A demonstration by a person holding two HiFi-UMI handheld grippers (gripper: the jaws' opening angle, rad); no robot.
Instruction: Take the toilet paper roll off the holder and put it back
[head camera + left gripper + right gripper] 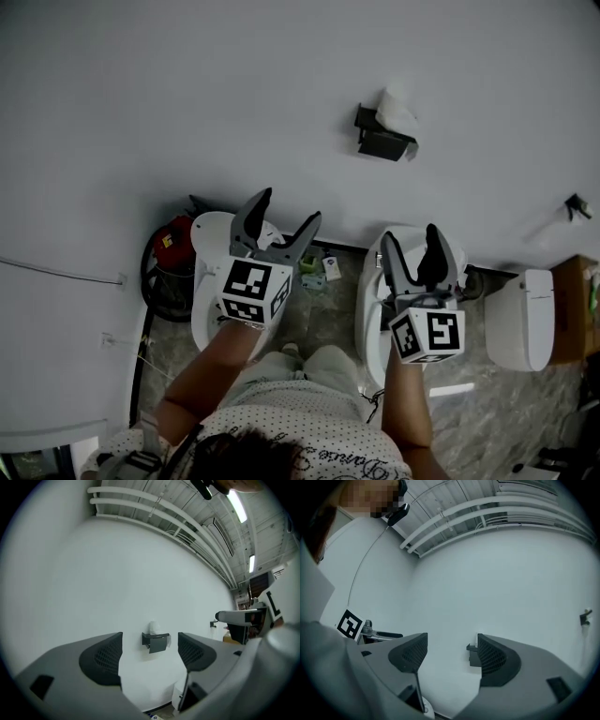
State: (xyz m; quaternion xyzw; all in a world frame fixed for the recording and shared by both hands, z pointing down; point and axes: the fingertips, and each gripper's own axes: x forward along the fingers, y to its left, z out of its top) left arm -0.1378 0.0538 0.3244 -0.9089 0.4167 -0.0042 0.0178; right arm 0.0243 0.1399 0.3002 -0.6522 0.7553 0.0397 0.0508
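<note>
Our left tool stands wide open. Its two grey jaws are spread well apart, with nothing between them and nothing touching them. Our right tool is open too, a little less wide, and equally empty. Each jaw is smooth grey plastic ending in a dark, rounded pad with a fine mesh-like texture. Behind the jaws each tool carries a cube with black-and-white square markers.

Both tools point roughly level at a plain, matt white wall. Straight ahead of the left tool, framed between its jaws but well apart from them, is the black, boxy holder, fixed to the wall with a flat flap in front. The white toilet paper roll sits on the holder, showing as a soft, slightly crumpled lump above the flap. From the right tool the holder also lies ahead, partly hidden behind one jaw's pad. Below both tools stand glossy white toilets on a grey marbled floor.
</note>
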